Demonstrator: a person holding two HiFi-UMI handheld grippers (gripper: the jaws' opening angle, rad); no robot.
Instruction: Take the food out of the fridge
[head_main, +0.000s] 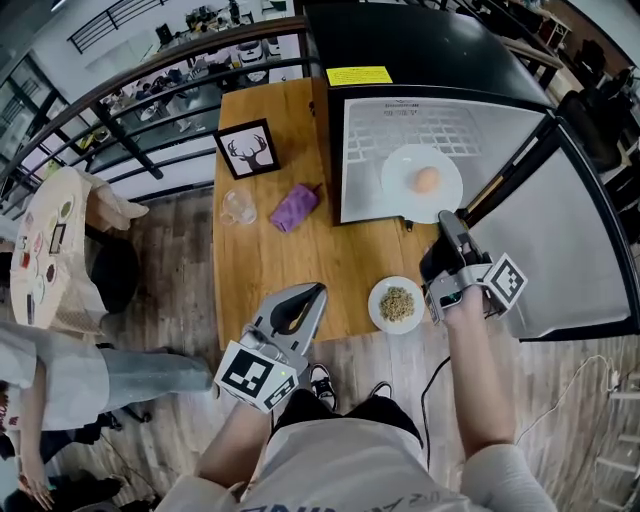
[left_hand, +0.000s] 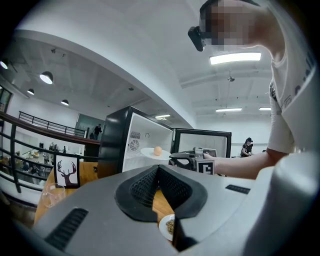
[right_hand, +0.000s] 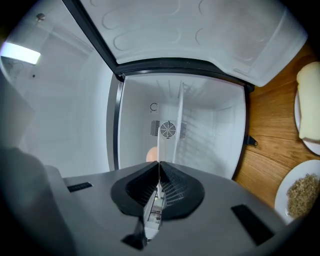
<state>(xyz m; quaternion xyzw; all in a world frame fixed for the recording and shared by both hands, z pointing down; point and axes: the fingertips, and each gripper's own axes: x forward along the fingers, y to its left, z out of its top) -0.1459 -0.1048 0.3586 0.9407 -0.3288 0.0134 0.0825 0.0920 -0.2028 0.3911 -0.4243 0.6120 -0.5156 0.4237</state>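
left gripper (head_main: 318, 290) lower centre, jaws together and empty, right gripper (head_main: 447, 218) clamping round white plate (head_main: 400, 170) carrying brown egg (head_main: 427, 180)

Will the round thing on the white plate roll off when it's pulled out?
It might: the egg-shaped food sits loose on a shallow plate, so a tilt could roll it. The right gripper pinches only the rim, so the plate may dip.

In the right gripper view, the egg (right_hand: 150, 154) peeks as a sliver behind the edge-on white plate (right_hand: 159, 145). That view's right edge cuts off the plate of grains (right_hand: 299, 195) and a pale food item (right_hand: 311, 102), too cropped to identify.
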